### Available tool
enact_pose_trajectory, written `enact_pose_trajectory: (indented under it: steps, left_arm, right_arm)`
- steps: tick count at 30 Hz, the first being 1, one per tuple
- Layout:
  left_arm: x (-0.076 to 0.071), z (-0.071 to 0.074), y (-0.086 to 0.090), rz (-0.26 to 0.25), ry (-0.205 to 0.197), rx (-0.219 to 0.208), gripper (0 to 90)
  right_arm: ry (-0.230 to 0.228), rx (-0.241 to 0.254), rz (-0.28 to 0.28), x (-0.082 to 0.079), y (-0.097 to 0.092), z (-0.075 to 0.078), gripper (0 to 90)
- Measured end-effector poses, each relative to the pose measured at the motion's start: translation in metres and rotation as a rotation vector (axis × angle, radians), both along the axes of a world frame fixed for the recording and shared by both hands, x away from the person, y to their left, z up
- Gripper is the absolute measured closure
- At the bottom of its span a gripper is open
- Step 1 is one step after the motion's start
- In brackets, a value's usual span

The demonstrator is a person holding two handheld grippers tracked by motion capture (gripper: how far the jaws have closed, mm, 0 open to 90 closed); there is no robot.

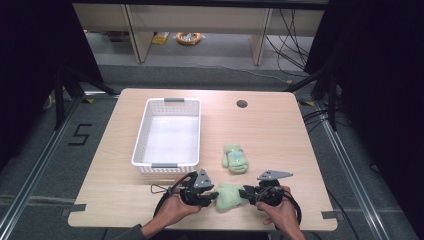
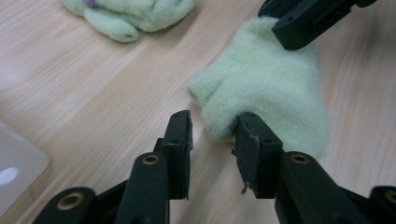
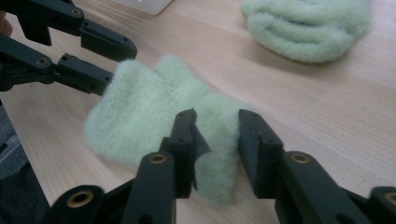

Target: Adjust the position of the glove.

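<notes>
At the near edge of the worktop (image 1: 280,125), a pale green fuzzy sock (image 1: 229,197) lies flat between the two grippers. The left gripper (image 1: 214,196) points at one end of it and the right gripper (image 1: 244,193) at the other. In the left gripper view the fingers (image 2: 180,135) stand parted, one edge of the sock just touching the inner finger, nothing pinched. In the right gripper view the fingers (image 3: 254,135) are also parted, straddling a fold of the sock (image 3: 154,112) without pressing on it, so both grippers are released. A second green sock (image 1: 235,159) lies bunched a little farther in, well apart from the white basket (image 1: 141,135), which sits bare on the left half of the worktop. Judging by this, the job looks barely begun: neither sock is in the basket, and the near one rests on the wood.
</notes>
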State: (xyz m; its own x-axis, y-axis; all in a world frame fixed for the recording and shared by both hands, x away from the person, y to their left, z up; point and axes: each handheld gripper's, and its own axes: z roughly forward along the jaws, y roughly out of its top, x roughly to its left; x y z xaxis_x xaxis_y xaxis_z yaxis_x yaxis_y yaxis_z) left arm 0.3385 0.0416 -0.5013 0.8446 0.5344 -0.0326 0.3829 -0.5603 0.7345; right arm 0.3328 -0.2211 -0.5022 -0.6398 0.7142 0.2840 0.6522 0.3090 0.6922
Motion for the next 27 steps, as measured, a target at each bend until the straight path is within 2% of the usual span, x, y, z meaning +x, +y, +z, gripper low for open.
enact_pose_trajectory:
  steps: [1, 2, 3, 6, 7, 8, 9, 10, 12, 13, 14, 15, 17, 18, 19, 20, 21, 23, 25, 27]
  left_arm:
    - [0.0, 0.0, 0.001, 0.009, 0.004, -0.014, 62.2]
    - [-0.001, 0.002, 0.003, 0.015, 0.01, -0.017, 57.5]
    - [0.0, 0.003, 0.005, 0.011, -0.006, -0.009, 57.5]
    - [-0.004, 0.008, 0.008, 0.017, 0.003, -0.035, 54.3]
    - [-0.006, 0.009, 0.009, 0.022, 0.008, -0.041, 52.9]
    - [-0.008, 0.01, 0.012, 0.02, 0.011, -0.049, 50.6]
    - [-0.009, 0.012, 0.014, 0.02, 0.008, -0.048, 47.9]
    - [-0.011, 0.012, 0.015, 0.031, 0.015, -0.057, 46.6]
    - [-0.015, 0.014, 0.02, 0.037, 0.014, -0.063, 42.7]
    - [-0.017, 0.014, 0.021, 0.045, 0.033, -0.079, 40.3]
    - [-0.019, 0.015, 0.024, 0.038, 0.029, -0.076, 38.8]
    - [-0.021, 0.015, 0.025, 0.051, 0.039, -0.087, 37.2]
    - [-0.025, 0.016, 0.029, 0.04, 0.035, -0.084, 35.3]
    - [-0.027, 0.016, 0.03, 0.047, 0.046, -0.092, 33.6]
    - [-0.028, 0.016, 0.032, 0.035, 0.039, -0.095, 33.6]
    - [-0.03, 0.016, 0.032, 0.053, 0.05, -0.118, 33.1]
    - [-0.031, 0.016, 0.033, 0.053, 0.053, -0.115, 32.4]
    - [-0.034, 0.015, 0.034, 0.06, 0.056, -0.12, 32.1]
    - [-0.037, 0.014, 0.034, 0.071, 0.07, -0.135, 31.7]
    - [-0.037, 0.013, 0.036, 0.059, 0.074, -0.122, 31.4]
  right_arm:
    - [0.007, 0.003, -0.001, 0.0, 0.0, 0.001, 65.4]
    - [-0.025, -0.01, -0.006, -0.001, -0.001, 0.005, 63.1]
    - [-0.025, -0.01, -0.006, -0.001, -0.001, 0.005, 63.1]
    - [-0.042, 0.012, 0.004, 0.001, -0.004, 0.01, 58.6]
    - [-0.052, -0.002, -0.005, 0.002, -0.005, 0.012, 58.2]
    - [-0.081, 0.011, 0.018, 0.005, -0.006, 0.013, 58.1]
    - [-0.096, 0.002, 0.005, 0.007, -0.007, 0.018, 58.2]
    - [-0.123, -0.018, 0.018, 0.011, -0.009, 0.02, 58.2]
    - [-0.136, -0.031, 0.029, 0.016, -0.009, 0.024, 56.9]
    - [-0.166, -0.051, 0.029, 0.021, -0.009, 0.025, 56.8]
    - [-0.192, -0.075, 0.042, 0.027, -0.011, 0.026, 56.8]
    - [-0.193, -0.085, 0.037, 0.031, -0.01, 0.027, 56.8]
    - [-0.203, -0.104, 0.046, 0.039, -0.008, 0.028, 56.9]
    - [-0.214, -0.111, 0.048, 0.046, -0.006, 0.029, 57.8]
    - [-0.214, -0.111, 0.048, 0.046, -0.006, 0.029, 57.8]
    - [-0.213, -0.115, 0.052, 0.049, -0.005, 0.029, 58.0]
    - [-0.193, -0.115, 0.04, 0.052, -0.003, 0.029, 58.0]
    - [-0.212, -0.137, 0.056, 0.061, 0.0, 0.028, 58.3]
    - [-0.209, -0.146, 0.054, 0.067, 0.002, 0.028, 58.9]
    - [-0.2, -0.144, 0.054, 0.075, 0.005, 0.025, 59.4]
